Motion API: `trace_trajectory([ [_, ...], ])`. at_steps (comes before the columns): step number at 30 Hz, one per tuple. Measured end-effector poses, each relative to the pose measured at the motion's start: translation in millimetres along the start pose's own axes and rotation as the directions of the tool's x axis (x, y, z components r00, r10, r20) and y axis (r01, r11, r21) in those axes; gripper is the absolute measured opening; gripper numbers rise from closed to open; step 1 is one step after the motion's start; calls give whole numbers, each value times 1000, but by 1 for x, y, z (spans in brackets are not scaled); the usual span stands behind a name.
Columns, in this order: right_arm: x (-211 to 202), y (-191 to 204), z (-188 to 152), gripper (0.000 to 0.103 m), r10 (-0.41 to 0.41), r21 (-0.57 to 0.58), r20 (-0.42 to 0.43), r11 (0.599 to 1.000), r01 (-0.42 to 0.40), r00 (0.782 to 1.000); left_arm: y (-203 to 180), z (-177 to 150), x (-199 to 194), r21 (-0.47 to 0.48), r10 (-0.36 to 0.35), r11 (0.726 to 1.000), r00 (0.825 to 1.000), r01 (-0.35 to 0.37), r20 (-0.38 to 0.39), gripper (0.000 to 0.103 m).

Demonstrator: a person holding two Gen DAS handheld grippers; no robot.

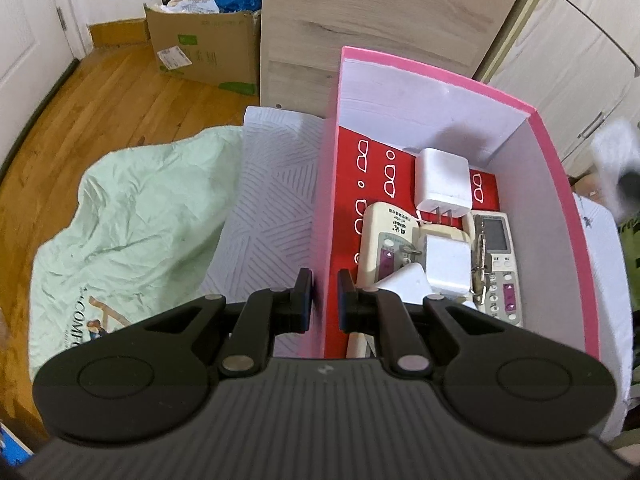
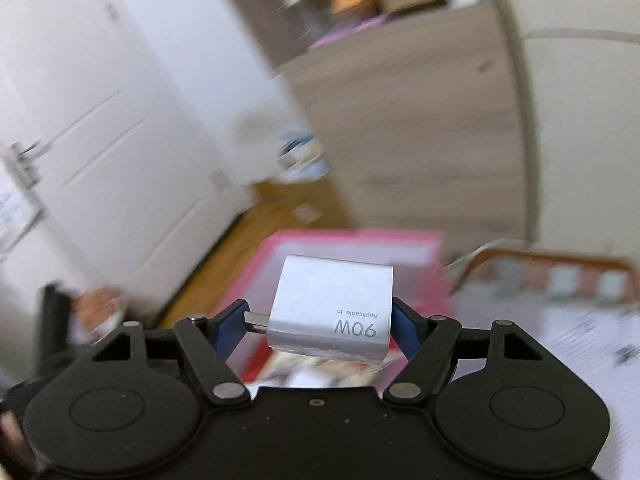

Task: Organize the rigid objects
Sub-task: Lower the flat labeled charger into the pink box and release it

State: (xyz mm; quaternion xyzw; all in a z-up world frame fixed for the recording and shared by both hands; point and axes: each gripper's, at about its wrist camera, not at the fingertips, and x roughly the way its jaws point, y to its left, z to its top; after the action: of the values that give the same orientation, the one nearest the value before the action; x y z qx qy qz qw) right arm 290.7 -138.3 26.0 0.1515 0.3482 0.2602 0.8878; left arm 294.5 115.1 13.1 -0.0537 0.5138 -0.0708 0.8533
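A pink box [image 1: 560, 184] with a red patterned floor holds two white chargers [image 1: 440, 180], two remote controls [image 1: 384, 240] and keys [image 1: 482, 264]. My left gripper [image 1: 323, 300] is shut on the box's left wall [image 1: 320, 220], one finger on each side of it. My right gripper [image 2: 320, 326] is shut on a white 90W charger [image 2: 332, 308] and holds it above the pink box [image 2: 280, 248], which is blurred. The charger's prongs point toward the left finger.
The box rests on a white patterned cloth [image 1: 272, 208] beside a pale green sheet [image 1: 132, 216]. A wooden cabinet [image 1: 380, 12] stands behind it, a cardboard box [image 1: 204, 48] on the wood floor, white wardrobe doors [image 1: 580, 72] at right.
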Motion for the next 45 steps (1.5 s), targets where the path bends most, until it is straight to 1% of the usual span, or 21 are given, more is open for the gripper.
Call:
trace_trajectory([
  [2, 16, 9, -9, 79, 54, 39, -76, 998, -51, 996, 2, 0, -1, -6, -8, 1000, 1000, 8, 0, 10],
  [4, 30, 12, -17, 78, 78, 67, -138, 995, -69, 987, 2, -1, -2, -9, -12, 1000, 1000, 12, 0, 10],
  [6, 42, 15, -25, 79, 75, 55, -201, 996, -65, 977, 3, -1, -2, -16, -19, 1000, 1000, 19, 0, 10],
  [7, 49, 16, -30, 78, 61, 48, -230, 998, -51, 971, 4, -1, -3, -19, -23, 1000, 1000, 23, 0, 10],
  [8, 55, 15, -28, 78, 51, 37, -246, 998, -43, 968, 5, -1, -3, -23, -27, 999, 1000, 27, -1, 10],
  [10, 65, 22, -34, 78, 31, 12, -270, 1000, -29, 962, 7, -1, -3, -30, -35, 999, 999, 35, -2, 10],
  [14, 82, 30, -39, 78, 18, -5, -310, 1000, -20, 950, 12, 0, -3, -55, -54, 997, 999, 53, -7, 10],
  [17, 93, 40, -45, 79, -43, -72, -307, 997, 22, 951, 15, 0, -4, -73, -69, 995, 998, 68, -8, 10],
  [21, 106, 44, -48, 80, -92, -123, -326, 991, 54, 941, 14, -1, -5, -63, -67, 996, 998, 67, -4, 10],
  [22, 108, 44, -46, 80, -95, -122, -323, 991, 58, 942, 14, -1, -5, -62, -68, 996, 998, 68, -5, 10],
  [23, 105, 44, -45, 80, -84, -113, -306, 992, 52, 948, 14, -1, -5, -60, -69, 996, 998, 69, -5, 10],
  [26, 108, 43, -43, 80, -75, -100, -309, 994, 46, 948, 16, -2, -5, -61, -74, 995, 997, 73, -5, 10],
  [30, 108, 43, -42, 80, -85, -95, -290, 994, 59, 953, 16, -2, -5, -57, -71, 996, 997, 71, -5, 10],
  [34, 105, 45, -38, 80, -130, -139, -251, 985, 97, 959, 16, -2, -5, -55, -70, 996, 998, 70, -4, 10],
  [39, 90, 48, -32, 80, -134, -162, -218, 982, 100, 967, 13, -2, -7, -36, -64, 997, 998, 64, -1, 10],
  [42, 71, 50, -26, 80, -138, -197, -164, 975, 104, 977, 12, -2, -8, -27, -62, 998, 998, 62, 8, 10],
  [45, 49, 51, -19, 80, -145, -203, -81, 971, 126, 986, 10, -3, -10, -32, -53, 998, 998, 53, 17, 10],
])
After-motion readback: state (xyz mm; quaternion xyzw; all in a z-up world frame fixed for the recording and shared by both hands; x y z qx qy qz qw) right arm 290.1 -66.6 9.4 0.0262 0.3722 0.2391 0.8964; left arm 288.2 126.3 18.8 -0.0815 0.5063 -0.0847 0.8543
